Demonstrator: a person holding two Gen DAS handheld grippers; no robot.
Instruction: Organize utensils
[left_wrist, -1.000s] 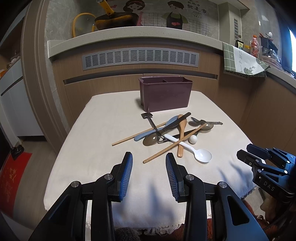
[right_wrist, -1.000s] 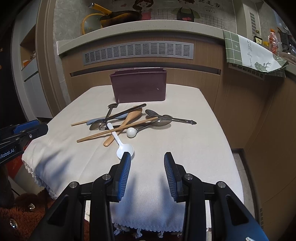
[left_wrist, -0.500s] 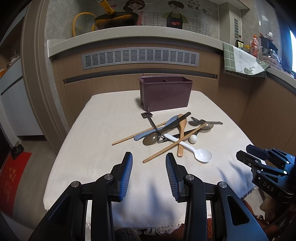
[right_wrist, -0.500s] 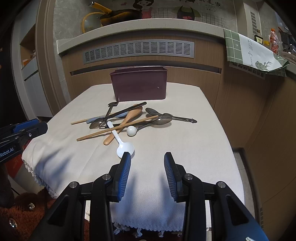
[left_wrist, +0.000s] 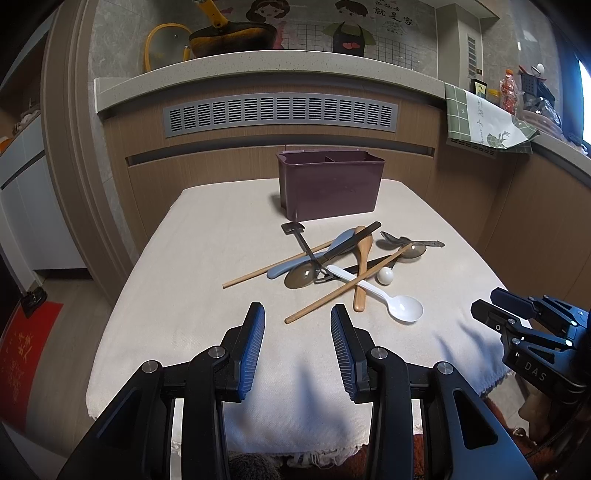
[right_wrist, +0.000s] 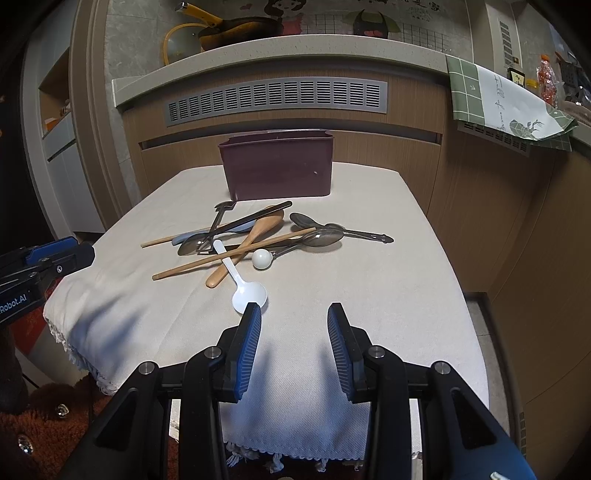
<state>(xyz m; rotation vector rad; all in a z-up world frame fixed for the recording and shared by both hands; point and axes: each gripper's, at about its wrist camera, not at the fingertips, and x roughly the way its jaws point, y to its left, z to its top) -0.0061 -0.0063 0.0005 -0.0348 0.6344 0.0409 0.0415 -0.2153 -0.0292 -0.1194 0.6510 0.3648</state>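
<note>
Nothing is sorted yet: the utensils (left_wrist: 343, 262) are piled on the table (left_wrist: 207, 258), and no utensil is seen in the bin (left_wrist: 328, 184). The left gripper (left_wrist: 297, 325) and the right gripper (right_wrist: 293, 325) are held released, with nothing grasped.

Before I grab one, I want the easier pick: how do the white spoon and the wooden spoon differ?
The white spoon points its bowl toward the grippers; the wooden spoon points its bowl toward the purple bin. The white spoon is glossy; the wooden spoon is matte brown. Both lie under one chopstick.

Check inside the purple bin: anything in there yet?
In the left view the bin shows a divider at its rim and no handles stick up above it. Its walls hide the bottom of both compartments, so I cannot confirm that it is empty.
</note>
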